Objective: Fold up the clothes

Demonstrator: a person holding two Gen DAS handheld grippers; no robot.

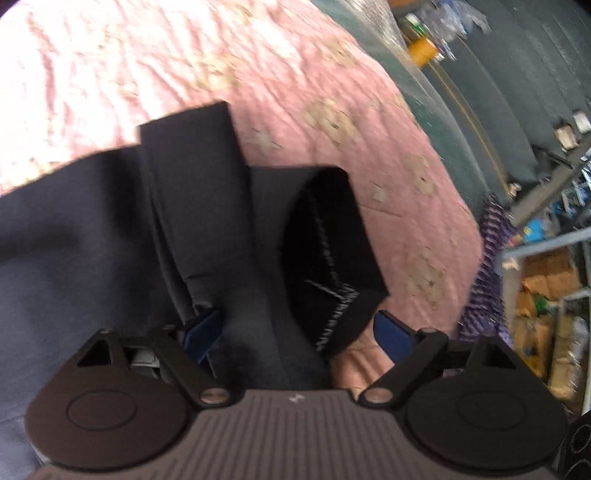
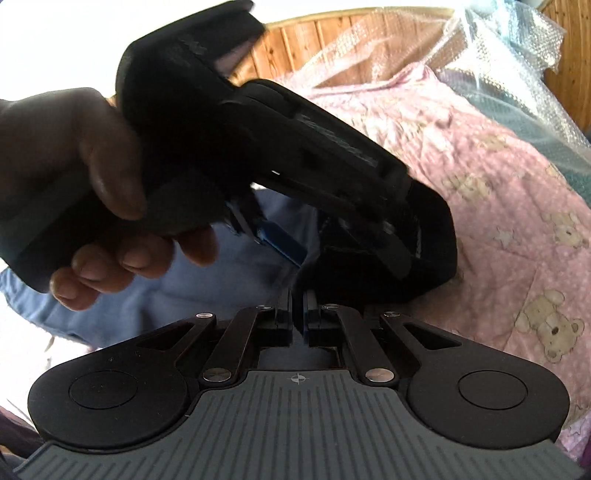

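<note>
Bed under a pink quilt (image 1: 258, 66) printed with teddy bears — wrinkled, spread across the whole top. Directly on it: a dark blue garment (image 1: 92, 240), folded flaps up, and a black piece (image 1: 325, 236) just beside.

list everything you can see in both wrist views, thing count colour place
garment: one, dark blue-grey, spread on the bed under the left gripper
black fabric piece: one, black with pale stitching, lying at the garment's right edge
bedspread: one, pink with teddy bear print, covering the bed
bubble wrap: one sheet, clear, at the far right of the bed in the right wrist view
wooden panel: one, brown, behind the bed
floor clutter: several blurred boxes and packets, mostly yellow and orange, beside the bed
left gripper: one, black with blue pads, open over the garment
right gripper: one, black, shut, low in its own view
hand: one, gripping the left gripper's handle
</note>
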